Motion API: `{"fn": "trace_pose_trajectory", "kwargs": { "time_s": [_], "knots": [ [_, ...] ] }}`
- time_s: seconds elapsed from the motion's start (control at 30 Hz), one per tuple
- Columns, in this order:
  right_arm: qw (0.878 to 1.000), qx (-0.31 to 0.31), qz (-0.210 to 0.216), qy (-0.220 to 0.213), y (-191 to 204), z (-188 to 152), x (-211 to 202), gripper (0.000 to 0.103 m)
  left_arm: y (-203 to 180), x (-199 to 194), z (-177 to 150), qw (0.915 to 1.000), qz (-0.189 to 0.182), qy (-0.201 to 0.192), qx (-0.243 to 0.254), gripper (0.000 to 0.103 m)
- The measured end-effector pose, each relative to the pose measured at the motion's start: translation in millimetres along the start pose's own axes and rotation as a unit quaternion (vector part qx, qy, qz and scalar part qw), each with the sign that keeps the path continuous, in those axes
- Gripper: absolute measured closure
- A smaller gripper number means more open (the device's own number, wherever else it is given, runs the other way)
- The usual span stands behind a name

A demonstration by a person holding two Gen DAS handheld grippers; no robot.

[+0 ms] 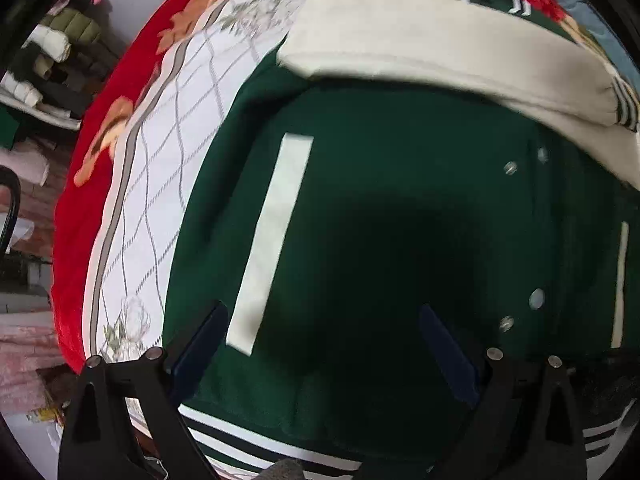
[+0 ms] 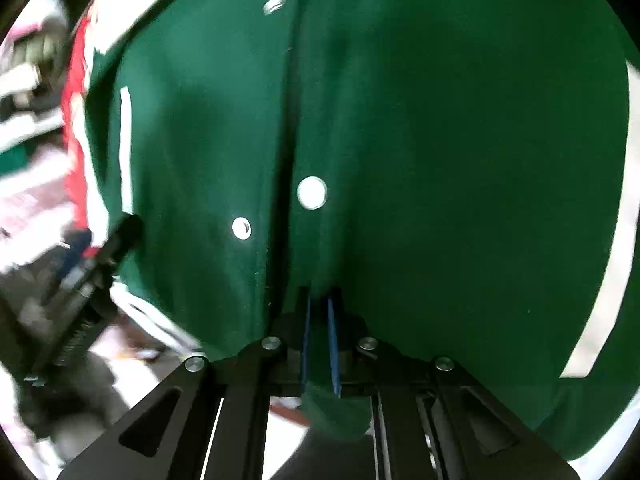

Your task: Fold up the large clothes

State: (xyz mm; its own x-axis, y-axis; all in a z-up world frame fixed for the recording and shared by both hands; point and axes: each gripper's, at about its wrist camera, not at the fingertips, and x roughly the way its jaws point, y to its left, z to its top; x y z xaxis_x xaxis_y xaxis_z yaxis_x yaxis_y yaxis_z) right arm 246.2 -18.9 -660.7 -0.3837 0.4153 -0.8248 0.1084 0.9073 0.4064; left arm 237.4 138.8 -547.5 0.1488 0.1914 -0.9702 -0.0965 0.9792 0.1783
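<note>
Green snap-button varsity jacket (image 2: 440, 160) | we're clamping its front edge in right gripper (image 2: 320, 340), left gripper (image 1: 320, 344) gaping | thin pinch risking slipping, cream sleeve (image 1: 440, 40) unfolding.

Light: bright, even daylight on both views.
Shadow: dark patch mid-way across the dark green snap-button jacket (image 1: 380, 240).
Blur: motion smear left of jacket, right wrist view.
Distortion: fisheye bending, black vignette corners.

Black tongs (image 1: 320, 340), blue pads (image 2: 333, 344), silver screws (image 2: 271, 343).
</note>
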Motion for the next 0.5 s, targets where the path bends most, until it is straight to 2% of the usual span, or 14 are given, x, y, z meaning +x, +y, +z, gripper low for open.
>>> {"fn": "trace_pose_trajectory", "kwargs": {
  "time_s": [0.03, 0.07, 0.1, 0.17, 0.27, 0.33, 0.43, 0.47, 0.5],
  "knots": [
    [1.000, 0.008, 0.017, -0.005, -10, 1, -16, 0.092, -7, -6, 5, 0.9999, -0.004, -0.010, 0.004, 0.005],
    [1.000, 0.011, 0.010, -0.025, -20, 1, -39, 0.079, -15, -10, 8, 0.9998, -0.005, -0.018, 0.008, 0.005],
    [0.999, 0.014, 0.001, -0.046, -31, 1, -57, 0.054, -28, -15, 15, 0.9995, -0.007, -0.028, 0.015, 0.005],
    [0.993, 0.034, -0.038, -0.106, -58, 0, -104, 0.034, -55, -20, 25, 0.9987, -0.016, -0.041, 0.025, 0.005],
    [0.972, 0.063, -0.140, -0.178, -120, 9, -174, 0.034, -105, -15, 41, 0.9976, -0.009, -0.056, 0.038, 0.005],
    [0.961, 0.064, -0.183, -0.195, -143, 25, -188, 0.034, -137, -2, 49, 0.9970, 0.014, -0.059, 0.049, 0.005],
    [0.952, 0.028, -0.246, -0.180, -167, 57, -183, 0.035, -173, 32, 60, 0.9949, 0.066, -0.048, 0.059, 0.005],
    [0.952, 0.006, -0.258, -0.163, -173, 70, -174, 0.042, -177, 41, 63, 0.9943, 0.077, -0.041, 0.061, 0.005],
    [0.953, -0.006, -0.260, -0.153, -171, 80, -163, 0.054, -180, 52, 64, 0.9935, 0.090, -0.034, 0.061, 0.000]
  ]
}}
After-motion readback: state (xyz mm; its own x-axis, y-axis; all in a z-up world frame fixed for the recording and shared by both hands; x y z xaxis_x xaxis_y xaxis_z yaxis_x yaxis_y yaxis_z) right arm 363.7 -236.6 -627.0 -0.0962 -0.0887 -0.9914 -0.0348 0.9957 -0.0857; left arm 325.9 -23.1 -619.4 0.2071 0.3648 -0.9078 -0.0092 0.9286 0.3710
